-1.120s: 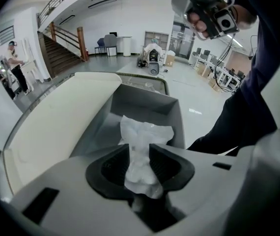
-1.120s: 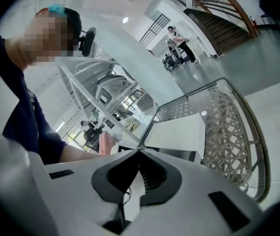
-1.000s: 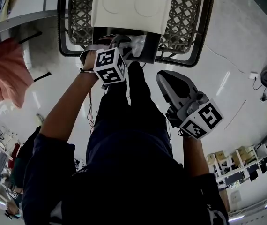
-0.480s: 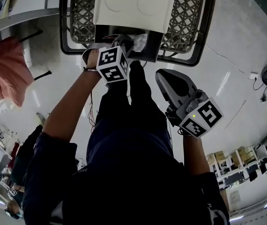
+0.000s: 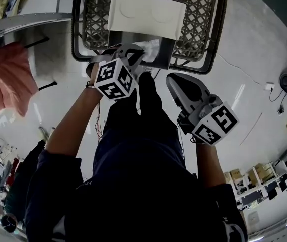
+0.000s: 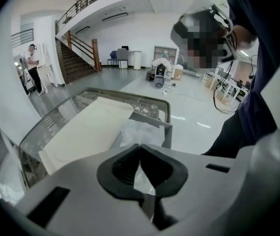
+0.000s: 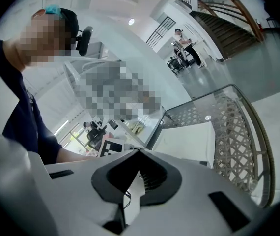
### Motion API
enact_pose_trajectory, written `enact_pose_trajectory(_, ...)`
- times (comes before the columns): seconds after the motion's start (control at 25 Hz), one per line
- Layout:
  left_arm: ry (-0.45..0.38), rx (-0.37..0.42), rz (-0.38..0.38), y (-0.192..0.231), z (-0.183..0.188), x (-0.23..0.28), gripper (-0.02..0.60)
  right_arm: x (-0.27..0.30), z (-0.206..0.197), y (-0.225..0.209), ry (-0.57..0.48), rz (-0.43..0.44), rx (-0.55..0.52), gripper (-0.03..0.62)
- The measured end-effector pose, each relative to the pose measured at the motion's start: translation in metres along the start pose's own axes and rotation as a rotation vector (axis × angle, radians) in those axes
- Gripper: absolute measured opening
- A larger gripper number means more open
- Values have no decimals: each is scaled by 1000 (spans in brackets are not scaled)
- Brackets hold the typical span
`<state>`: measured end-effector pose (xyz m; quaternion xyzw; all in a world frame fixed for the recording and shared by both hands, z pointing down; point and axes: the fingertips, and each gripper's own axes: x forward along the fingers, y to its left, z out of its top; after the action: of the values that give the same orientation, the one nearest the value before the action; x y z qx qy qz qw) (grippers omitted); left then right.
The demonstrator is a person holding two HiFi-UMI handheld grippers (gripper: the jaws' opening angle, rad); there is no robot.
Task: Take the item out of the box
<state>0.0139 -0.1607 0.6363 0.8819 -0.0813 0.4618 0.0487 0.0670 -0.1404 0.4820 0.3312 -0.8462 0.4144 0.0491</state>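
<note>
**Inspector:** What has changed at the box?

**Operator:** A second ago my left gripper stood wide open. Its jaws have now come together inside the box, at twelve o'clock from me. A thin fold of the white wrapped item shows between the pads, so I record the gripper as clenched on that wrapping. The item itself lies in the box, below the raised lid.

**Inspector:** What does that mean for the task?

**Operator:** In my judgement the grasp is made and the lift-out is the step outstanding. The hold appears to be on the wrapping alone, not the bulk of the item. It may slip or stretch if I pull up sharply.

**Inspector:** Materials and shapes?

**Operator:** The item is white, crinkled and soft-looking, like film or tissue, with no fixed outline. The box has flat, rigid grey walls and square corners. Its lid is a pale matte sheet with two faint round impressions. The box sits in a basket of open diamond lattice with a dark rounded rim.

**Inspector:** And the other hand?

**Operator:** My right gripper hangs at four o'clock of the left one, apart from the box. Its jaws are closed on nothing.
</note>
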Motion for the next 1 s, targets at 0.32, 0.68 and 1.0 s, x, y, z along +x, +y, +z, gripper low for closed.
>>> enact_pose_trajectory(0.32,-152,-24,93,8,51,-69,12,-4,26,28,-41,16,-83,23)
enact_pose_trajectory(0.68,-286,-5,225,28,101,-151,12,-13,68,65,-113,19,-202,23)
enact_pose_trajectory(1.0,-373,22,310,32,136,-214,12,-27,109,97,-189,12,-297,23)
